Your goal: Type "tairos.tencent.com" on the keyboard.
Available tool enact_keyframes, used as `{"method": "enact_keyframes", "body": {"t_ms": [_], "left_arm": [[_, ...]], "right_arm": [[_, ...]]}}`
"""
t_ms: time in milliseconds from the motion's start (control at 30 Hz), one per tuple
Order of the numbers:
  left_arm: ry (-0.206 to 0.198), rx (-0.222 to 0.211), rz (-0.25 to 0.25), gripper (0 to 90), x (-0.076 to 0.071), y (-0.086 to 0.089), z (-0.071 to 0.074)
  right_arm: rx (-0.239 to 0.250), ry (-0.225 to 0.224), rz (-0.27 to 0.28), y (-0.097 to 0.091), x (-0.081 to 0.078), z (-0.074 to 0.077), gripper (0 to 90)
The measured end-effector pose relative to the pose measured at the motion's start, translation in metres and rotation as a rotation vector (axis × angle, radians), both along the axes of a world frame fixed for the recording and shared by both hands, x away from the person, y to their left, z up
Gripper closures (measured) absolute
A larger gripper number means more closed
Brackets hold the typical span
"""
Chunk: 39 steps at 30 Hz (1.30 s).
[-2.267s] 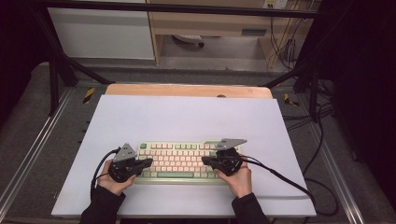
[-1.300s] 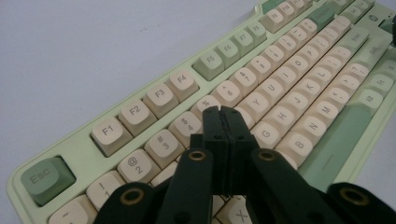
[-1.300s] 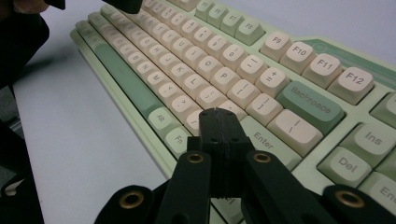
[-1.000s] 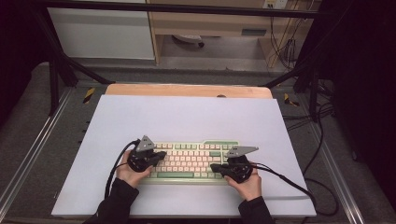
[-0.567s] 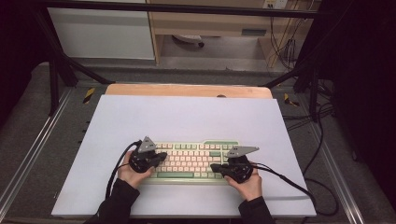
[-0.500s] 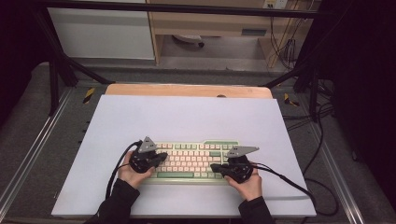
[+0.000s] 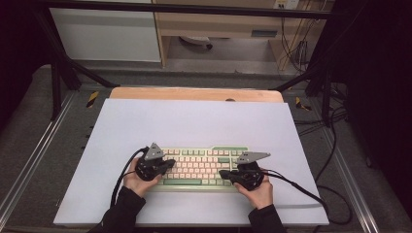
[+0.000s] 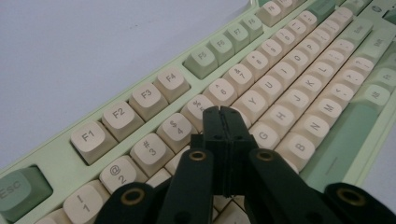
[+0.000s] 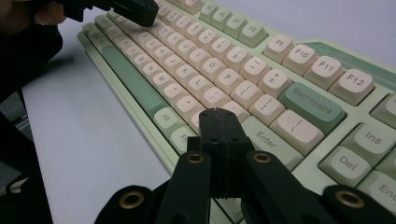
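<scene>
A pale green keyboard (image 7: pixel 201 167) with cream keycaps lies flat on the white worktop (image 7: pixel 194 121), near the person's edge and roughly centred between the two hands. The left tongs (image 8: pixel 221 112) are closed with nothing between them, their joined tip hovering over the number and upper letter rows, around the 5 and T keys. The right tongs (image 9: pixel 218 116) are likewise closed and empty, poised over the right end of the letter block, just short of the Enter key (image 9: pixel 268 140); whether either tip actually touches a keycap is hard to tell from these angles.

The keyboard looks rigid and fairly weighty, so it should stay put under light presses. The keycaps are smooth, slightly dished plastic, and a closed tip could slide off an edge onto a neighbour. Pressing straight down on a cap's centre seems safest. To move the board itself, the plain green frame at either short end offers the best hold.
</scene>
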<state>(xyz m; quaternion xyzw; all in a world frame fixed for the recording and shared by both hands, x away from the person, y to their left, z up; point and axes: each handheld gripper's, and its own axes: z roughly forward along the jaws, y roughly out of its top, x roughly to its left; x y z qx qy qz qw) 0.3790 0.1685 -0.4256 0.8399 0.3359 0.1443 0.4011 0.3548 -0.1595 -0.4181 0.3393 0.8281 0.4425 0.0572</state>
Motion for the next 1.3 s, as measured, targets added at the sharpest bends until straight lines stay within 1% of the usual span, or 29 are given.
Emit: {"method": "enact_keyframes", "body": {"t_ms": [233, 400, 800, 1000, 1067, 1233, 1300], "left_arm": [[-0.002, -0.005, -0.009, 89.8, -0.006, 0.004, 0.003], [0.001, -0.012, -0.020, 89.7, -0.011, 0.009, 0.004], [0.006, -0.024, -0.007, 89.5, -0.021, 0.024, 0.005], [0.008, -0.029, 0.000, 89.5, -0.027, 0.033, 0.004], [0.010, -0.031, 0.005, 89.4, -0.028, 0.036, 0.003], [0.008, -0.035, 0.018, 89.4, -0.031, 0.043, 0.004], [0.006, -0.036, 0.023, 89.4, -0.031, 0.046, 0.004]], "right_arm": [[0.002, -0.009, -0.003, -0.001, 0.000, 0.001, 90.0], [0.005, -0.007, -0.009, 0.000, -0.001, 0.002, 90.0], [0.017, -0.012, -0.014, 0.001, -0.001, 0.003, 90.0], [0.019, -0.015, -0.013, 0.005, -0.001, 0.004, 90.0], [0.013, -0.014, -0.012, 0.007, 0.000, 0.004, 90.0], [0.001, -0.019, 0.001, 0.016, 0.002, 0.005, 90.0], [-0.001, -0.019, -0.001, 0.021, 0.004, 0.005, 90.0]]}}
